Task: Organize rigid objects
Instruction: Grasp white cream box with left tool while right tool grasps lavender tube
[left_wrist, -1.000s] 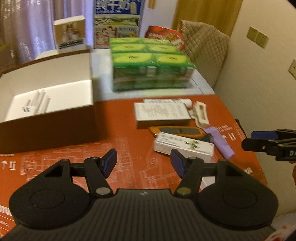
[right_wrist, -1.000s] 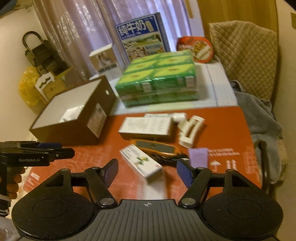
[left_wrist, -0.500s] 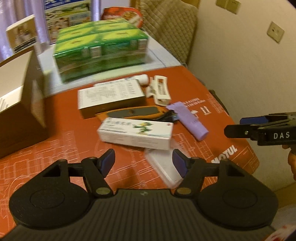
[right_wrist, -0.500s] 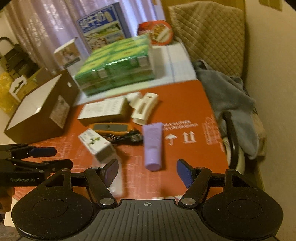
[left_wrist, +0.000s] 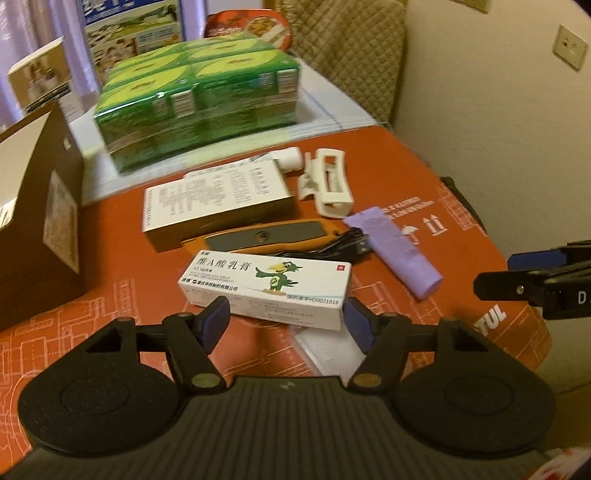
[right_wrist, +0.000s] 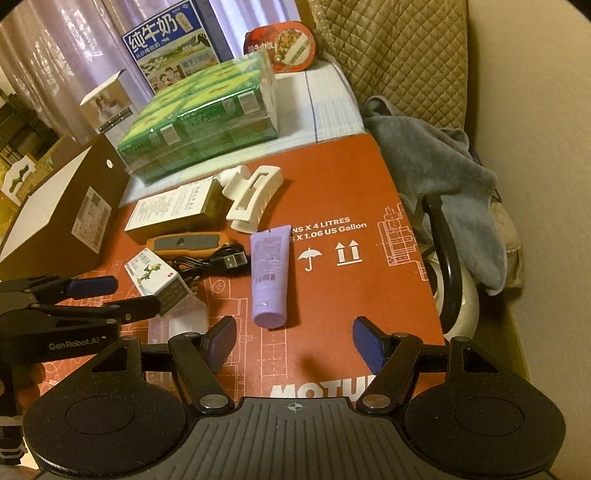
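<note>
While its two blue-padded fingers stood spread apart, the left hand-held gripper (left_wrist: 286, 319) hovered just over the near edge of a white ointment box (left_wrist: 267, 288) printed with a green cartoon bird, pinching nothing. The box lay flat on the orange tabletop (left_wrist: 122, 273), its long axis running roughly across the left wrist view, the far-left end angled slightly away. The right hand-held gripper (right_wrist: 294, 343) was likewise spread and empty, pointed at a lavender tube (right_wrist: 269, 271) that lay lengthwise away from it, cap end nearest. Beyond the ointment box sat an orange utility knife (left_wrist: 264, 236), a black USB cable (left_wrist: 328, 250), a larger white carton (left_wrist: 218, 201) and a cream hair claw (left_wrist: 330, 184). Only the right wrist view showed the grey cloth (right_wrist: 443, 177) draped beside the tabletop and the brown cardboard box (right_wrist: 70, 210) in full.
</note>
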